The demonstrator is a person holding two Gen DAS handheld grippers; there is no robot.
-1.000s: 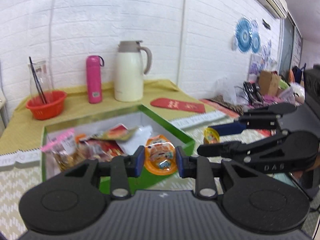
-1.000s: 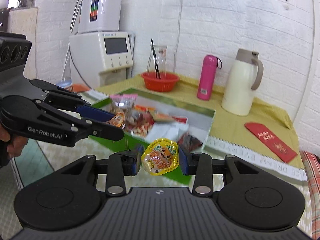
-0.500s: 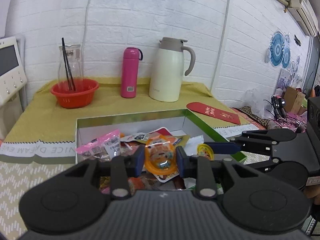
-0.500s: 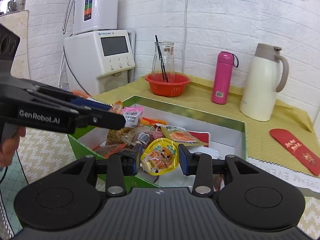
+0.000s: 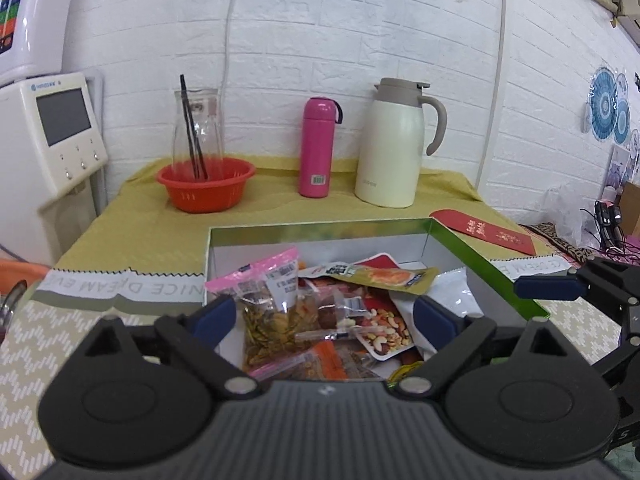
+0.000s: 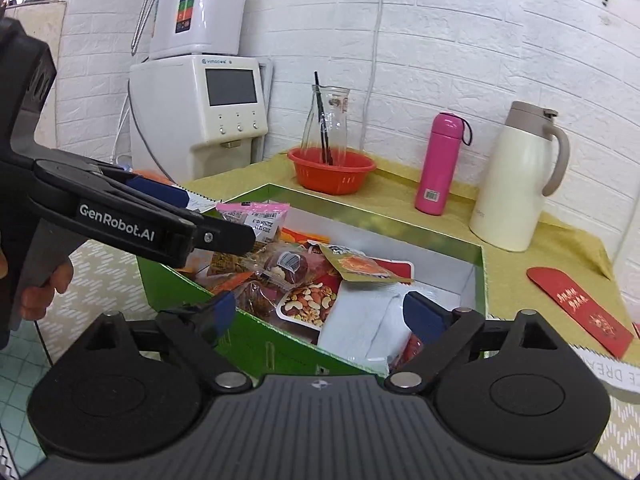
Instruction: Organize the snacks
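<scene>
A green-walled box (image 5: 486, 258) of snack packets (image 5: 280, 304) sits on the patterned table (image 5: 132, 236), below both tools. Only the right-wrist view takes in the whole water dispenser (image 6: 200, 108); only the left-wrist view shows the blue wall decorations (image 5: 604, 106). The left gripper (image 5: 324, 318) and right gripper (image 6: 320, 314) hang spread wide, holding nothing.

Snack packets (image 5: 320, 312) piled in box (image 5: 480, 256) at table's front edge. Along the back edge, left to right: bowl (image 5: 206, 184) holding carafe (image 5: 196, 132), flask (image 5: 319, 148), jug (image 5: 394, 148). Envelope (image 5: 484, 230) right of box.
</scene>
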